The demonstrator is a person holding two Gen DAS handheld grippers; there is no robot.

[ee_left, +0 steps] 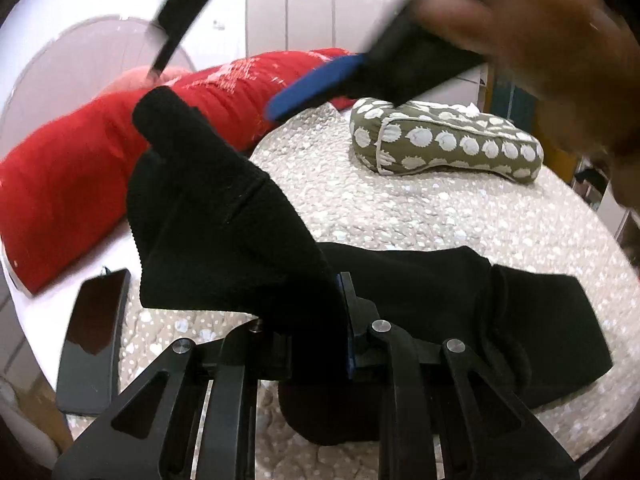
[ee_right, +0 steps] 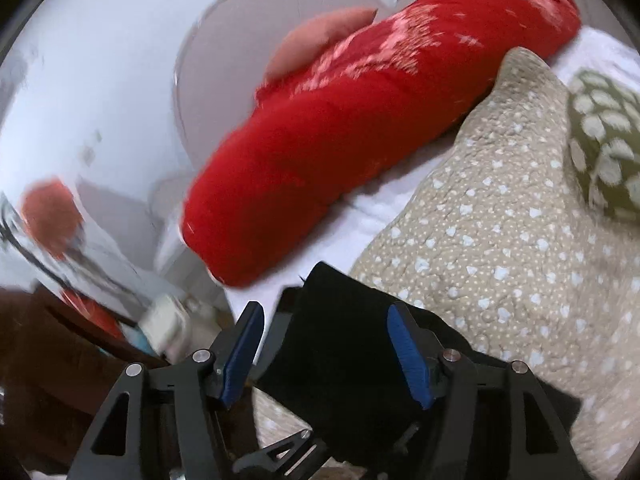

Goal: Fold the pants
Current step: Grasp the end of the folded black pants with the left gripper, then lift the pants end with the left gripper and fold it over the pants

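Pants: one pair of black pants lay on the bed, part spread flat across the quilt, part lifted into a standing fold near the left wrist camera.
Left claw: the left claw was clamped together on the raised fold of the pants; the cloth hid most of both fingers, only a strip of blue pad showing.
Right claw: the right claw stood apart, its two blue pads wide of each other, with black pants below and between them; whether the pads touched the cloth could not be told.
Right claw from the left view: it showed blurred at the top, with the person's hand behind it.
Quilt: one beige quilt with white spots covered the bed.
Pillows: one long red bolster lay along the far edge; one olive pillow with white shapes lay on the quilt, cut off at the frame edge in the right view.
Phone: one dark phone lay at the quilt's left edge, beside the pants.
Hard to make out: the room to the left in the right wrist view was smeared by motion.
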